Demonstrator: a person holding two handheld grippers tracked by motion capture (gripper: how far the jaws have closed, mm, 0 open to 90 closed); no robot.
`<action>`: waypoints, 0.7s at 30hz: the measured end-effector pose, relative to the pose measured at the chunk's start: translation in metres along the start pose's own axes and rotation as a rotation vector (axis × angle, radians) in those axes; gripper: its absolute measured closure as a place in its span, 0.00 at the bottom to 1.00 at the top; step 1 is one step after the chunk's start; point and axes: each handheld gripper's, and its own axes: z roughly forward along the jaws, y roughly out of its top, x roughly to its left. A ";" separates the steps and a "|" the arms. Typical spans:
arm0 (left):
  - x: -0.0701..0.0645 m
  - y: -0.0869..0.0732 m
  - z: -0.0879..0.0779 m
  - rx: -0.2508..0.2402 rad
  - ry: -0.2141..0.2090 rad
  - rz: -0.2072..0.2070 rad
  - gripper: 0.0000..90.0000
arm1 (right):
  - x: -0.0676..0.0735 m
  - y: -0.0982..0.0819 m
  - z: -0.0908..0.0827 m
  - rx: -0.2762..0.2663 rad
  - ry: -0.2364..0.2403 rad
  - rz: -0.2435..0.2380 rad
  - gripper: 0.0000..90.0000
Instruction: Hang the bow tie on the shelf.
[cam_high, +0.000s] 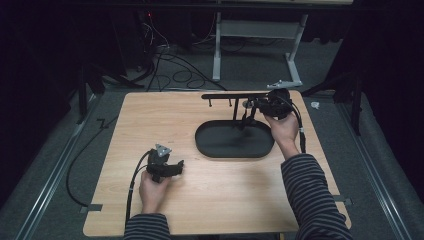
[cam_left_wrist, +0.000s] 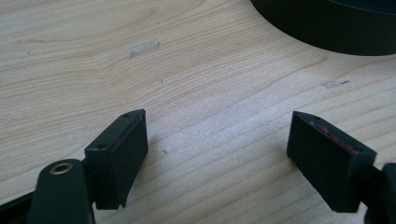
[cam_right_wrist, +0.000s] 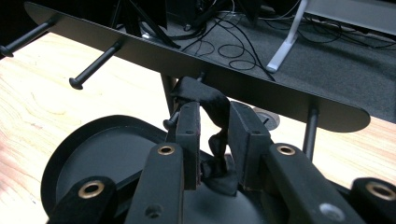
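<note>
One worktop (cam_high: 165, 120) carries one oval black tray (cam_high: 220, 147) and one peg rack (cam_high: 225, 95) at twelve o'clock, with one black cloth (cam_right_wrist: 210, 105) on a peg. Two claws: left (cam_high: 176, 167), right (cam_high: 252, 103).

The crumpled black fabric strap (cam_right_wrist: 215, 140) ran down behind the right gripper's (cam_right_wrist: 215, 140) jaws, its lower end hidden; whether the pads pressed it stayed unclear.

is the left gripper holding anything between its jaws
No, in the left gripper view the left gripper has its jaws wide apart with just bare wooden table between them.
</note>
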 end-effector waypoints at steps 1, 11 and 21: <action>0.000 0.000 0.000 0.000 0.000 0.000 0.23 | 0.000 0.000 0.000 -0.001 0.002 0.001 0.84; 0.000 0.000 0.000 0.001 0.001 0.001 0.23 | 0.001 -0.002 -0.008 -0.016 0.006 -0.011 0.81; 0.000 0.000 0.000 0.002 0.000 0.001 0.23 | -0.001 -0.003 -0.010 -0.012 0.004 -0.011 0.78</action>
